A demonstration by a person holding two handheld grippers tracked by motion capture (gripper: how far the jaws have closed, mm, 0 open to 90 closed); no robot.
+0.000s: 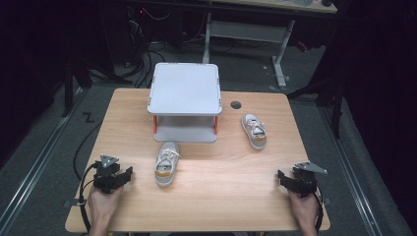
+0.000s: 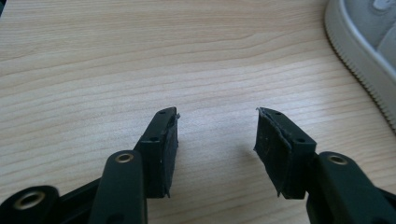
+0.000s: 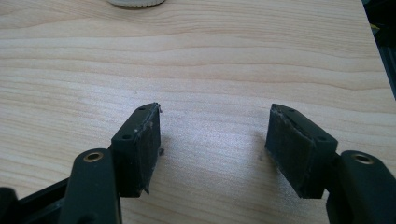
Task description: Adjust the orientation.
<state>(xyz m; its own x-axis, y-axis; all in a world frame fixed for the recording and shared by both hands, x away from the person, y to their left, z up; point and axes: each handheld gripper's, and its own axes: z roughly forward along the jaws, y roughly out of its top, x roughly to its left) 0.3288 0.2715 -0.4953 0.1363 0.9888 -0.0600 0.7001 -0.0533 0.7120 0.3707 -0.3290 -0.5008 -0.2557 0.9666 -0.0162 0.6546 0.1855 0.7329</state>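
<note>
Left gripper (image 1: 124,175) sat nearest, jaws apart, empty; near shoe (image 1: 167,163) lay just to its right, long axis pointing away.

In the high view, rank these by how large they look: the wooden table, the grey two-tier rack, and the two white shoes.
1. Wooden table
2. Grey two-tier rack
3. The near shoe and the far shoe: they look alike; the near one seems slightly bigger, perhaps from camera nearness.
</note>
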